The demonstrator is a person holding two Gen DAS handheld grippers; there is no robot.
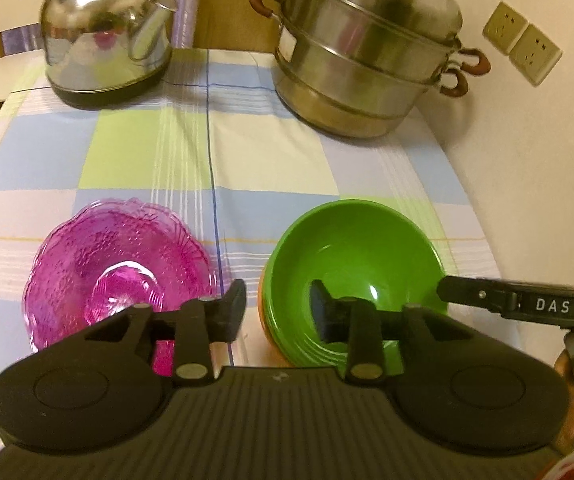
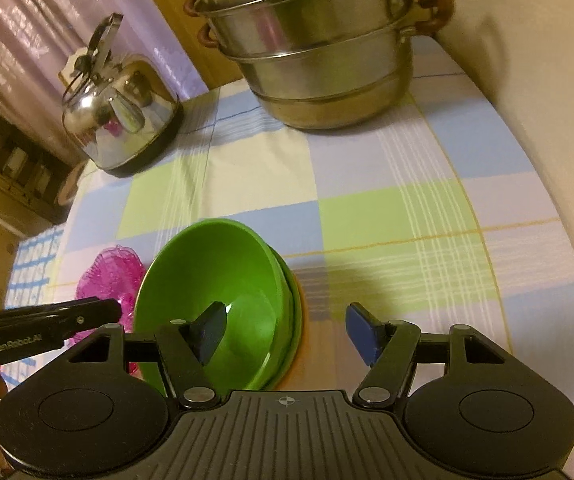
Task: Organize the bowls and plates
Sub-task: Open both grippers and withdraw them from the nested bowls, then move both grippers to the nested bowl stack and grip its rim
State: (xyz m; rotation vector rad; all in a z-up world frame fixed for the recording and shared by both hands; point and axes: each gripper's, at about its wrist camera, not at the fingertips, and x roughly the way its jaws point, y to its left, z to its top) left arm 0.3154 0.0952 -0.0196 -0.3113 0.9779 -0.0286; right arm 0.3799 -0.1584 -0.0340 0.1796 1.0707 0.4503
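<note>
Currently, at far left, the pink glass plate (image 1: 121, 268) is lying flat on the checked tabletop (image 1: 215, 152), apart from the stack, presumably awaiting sorting. The left hand-held gripper (image 1: 277, 308) is hovering between plate and green bowl (image 1: 357, 264), jaws spread, gripping nothing. The bowl is sitting nested on a green plate and an orange one (edges only visible), tilted. The right hand-held gripper (image 2: 285, 330) is released too, straddling the bowl's right rim, likely to lift or straighten it. Behind, kettle (image 1: 107, 36) and steamer pot (image 1: 367, 48) are standing well clear; nothing is blocking access.
</note>
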